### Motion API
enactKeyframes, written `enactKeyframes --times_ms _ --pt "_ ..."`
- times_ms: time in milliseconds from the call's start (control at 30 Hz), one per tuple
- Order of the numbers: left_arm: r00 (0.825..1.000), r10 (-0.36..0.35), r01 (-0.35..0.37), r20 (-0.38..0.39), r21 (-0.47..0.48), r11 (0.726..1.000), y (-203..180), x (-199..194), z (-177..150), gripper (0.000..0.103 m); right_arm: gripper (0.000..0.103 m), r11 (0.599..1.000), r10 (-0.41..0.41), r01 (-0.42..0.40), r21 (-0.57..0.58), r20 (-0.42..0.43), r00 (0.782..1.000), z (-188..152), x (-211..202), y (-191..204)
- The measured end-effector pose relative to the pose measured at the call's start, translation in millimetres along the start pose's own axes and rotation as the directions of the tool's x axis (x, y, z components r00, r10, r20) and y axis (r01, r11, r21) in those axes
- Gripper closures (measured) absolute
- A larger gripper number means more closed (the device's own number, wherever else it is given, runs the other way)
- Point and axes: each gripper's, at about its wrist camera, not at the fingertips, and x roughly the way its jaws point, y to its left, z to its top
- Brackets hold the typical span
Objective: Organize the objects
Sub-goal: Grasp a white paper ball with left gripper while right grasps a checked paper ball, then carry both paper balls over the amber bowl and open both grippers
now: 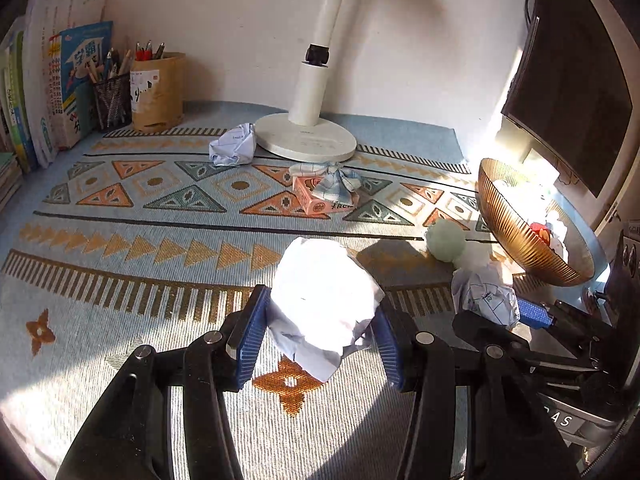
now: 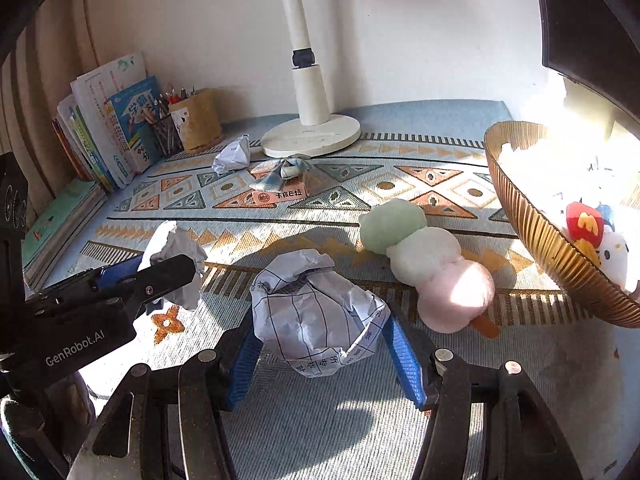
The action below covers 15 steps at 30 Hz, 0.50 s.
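L tool (image 1: 320, 340) clamps white paper wad (image 1: 324, 300) btwn pads; R tool (image 2: 324, 344) likewise (gridded wad (image 2: 320, 320)).

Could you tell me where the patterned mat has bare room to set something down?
Free: the patterned mat between the brown pen cup and the near edge. Crowded: around the ribbed amber bowl, the three-ball plush skewer and the white lamp base.

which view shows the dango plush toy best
The right wrist view: the dango plush toy lies whole there, green, white and pink balls plus its orange stick. In the left wrist view only its green ball shows clearly; the rest is washed out by sunlight.
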Motion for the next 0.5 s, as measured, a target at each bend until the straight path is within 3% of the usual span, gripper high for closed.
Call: enactKeyframes --times_ms 100,133,267,433,500 --pt "1.000 0.001 -0.001 0.010 0.020 1.000 -5 2 -3 0.056 0.043 1.000 0.020 -0.020 0.024 -0.022 1.000 -1 5 -5" --pt "1.000 -0.004 0.004 0.019 0.026 1.000 -5 1 -3 0.055 0.035 0.999 0.028 -0.027 0.025 -0.020 0.999 -1 5 -6" --pt "1.000 -0.006 0.006 0.011 0.048 0.999 -10 3 -8 0.054 0.026 0.998 0.057 -0.057 0.019 -0.010 0.998 -3 2 -3" --pt "0.990 0.139 -0.138 -0.010 0.096 0.986 -22 15 -10 0.053 0.022 0.999 0.025 -0.025 0.022 -0.015 1.000 -6 1 -1" --pt "0.987 0.160 -0.158 0.000 0.131 0.979 -28 14 -11 0.053 0.022 0.999 0.015 -0.014 0.040 -0.018 1.000 -6 1 -4"
